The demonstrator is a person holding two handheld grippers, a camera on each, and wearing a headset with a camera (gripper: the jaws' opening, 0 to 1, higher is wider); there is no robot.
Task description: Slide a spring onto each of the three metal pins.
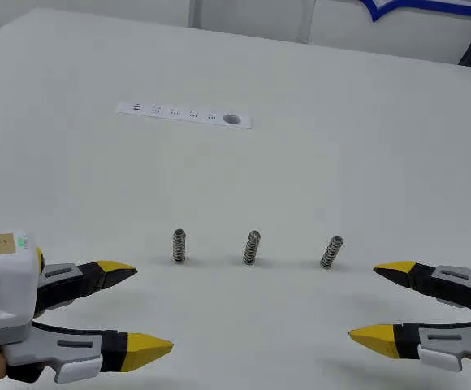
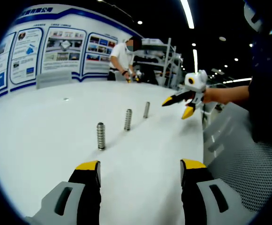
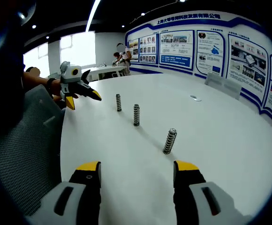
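White table (image 1: 341, 162), 3 springs (image 1: 252, 247) standing in a row

We note a white surface (image 1: 341, 162) with a flush socket strip (image 1: 183, 114) set into it, blue-trimmed display boards (image 3: 211, 44) along the wall, a person in a white shirt (image 2: 119, 58) standing far back, a grey mesh chair back (image 3: 23, 140) at the surface's edge, and strip lights (image 2: 187, 13) overhead.

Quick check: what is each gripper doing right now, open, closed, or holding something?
Left gripper: open, holding nothing.
Right gripper: open, holding nothing.
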